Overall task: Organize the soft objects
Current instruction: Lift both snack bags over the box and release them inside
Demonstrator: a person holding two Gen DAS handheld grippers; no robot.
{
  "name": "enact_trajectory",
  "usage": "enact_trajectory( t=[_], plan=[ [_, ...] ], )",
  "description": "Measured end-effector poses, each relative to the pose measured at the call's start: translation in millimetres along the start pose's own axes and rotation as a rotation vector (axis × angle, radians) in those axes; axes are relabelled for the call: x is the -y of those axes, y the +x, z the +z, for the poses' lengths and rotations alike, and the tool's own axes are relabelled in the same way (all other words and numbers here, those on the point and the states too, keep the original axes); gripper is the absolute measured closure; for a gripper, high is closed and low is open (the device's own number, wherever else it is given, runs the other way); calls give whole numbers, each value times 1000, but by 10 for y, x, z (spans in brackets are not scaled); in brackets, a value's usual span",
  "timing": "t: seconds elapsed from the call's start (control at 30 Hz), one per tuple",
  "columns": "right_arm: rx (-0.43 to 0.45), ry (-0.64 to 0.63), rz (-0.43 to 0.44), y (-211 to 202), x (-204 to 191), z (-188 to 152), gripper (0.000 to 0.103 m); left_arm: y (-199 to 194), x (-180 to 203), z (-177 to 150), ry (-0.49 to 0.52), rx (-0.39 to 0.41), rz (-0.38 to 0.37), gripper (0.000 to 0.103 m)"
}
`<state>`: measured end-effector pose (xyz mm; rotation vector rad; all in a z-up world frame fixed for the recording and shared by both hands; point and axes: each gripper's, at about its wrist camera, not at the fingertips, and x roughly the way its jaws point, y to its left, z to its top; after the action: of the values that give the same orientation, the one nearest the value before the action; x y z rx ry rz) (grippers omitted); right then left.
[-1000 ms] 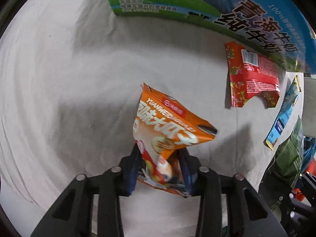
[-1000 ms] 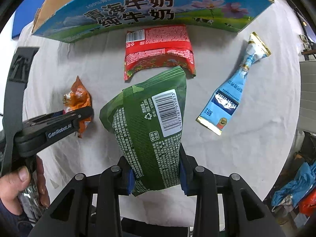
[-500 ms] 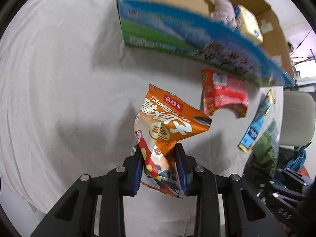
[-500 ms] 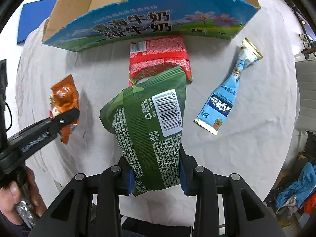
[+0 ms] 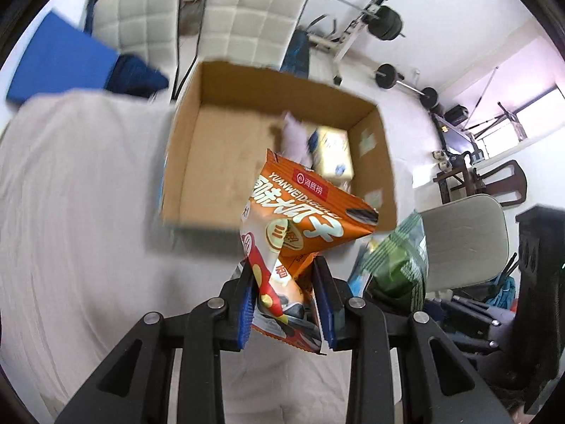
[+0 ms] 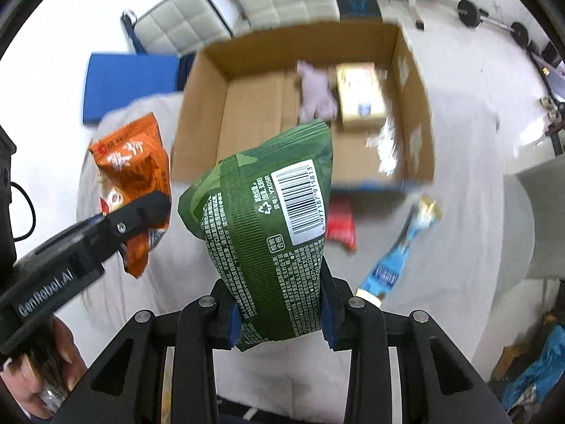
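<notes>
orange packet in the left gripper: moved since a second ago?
Yes. The orange packet, clamped in the left gripper, has risen off the white cloth and now hangs at the near wall of the open cardboard box.

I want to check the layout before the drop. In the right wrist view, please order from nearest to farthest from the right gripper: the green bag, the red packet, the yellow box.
1. green bag: held between the fingers of the right gripper.
2. red packet: on the cloth, before the carton.
3. yellow box: inside the carton, far side.
</notes>
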<state>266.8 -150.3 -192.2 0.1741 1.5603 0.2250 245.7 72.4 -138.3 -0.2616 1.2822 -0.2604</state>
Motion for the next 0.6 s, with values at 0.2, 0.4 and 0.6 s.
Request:
enact_trajectory(
  t=[0.2, 0.4, 0.6],
  plan=[
    [30, 18, -48, -16, 42, 622, 66, 170, 82, 554, 18, 7, 24, 75],
    [-16, 65, -43, 338, 175, 1129, 66, 665, -1, 1003, -9, -52, 39, 75],
    [-111, 71, -18, 964, 133, 1511, 66, 1246, -192, 1311, -57, -165, 52, 75]
  ],
)
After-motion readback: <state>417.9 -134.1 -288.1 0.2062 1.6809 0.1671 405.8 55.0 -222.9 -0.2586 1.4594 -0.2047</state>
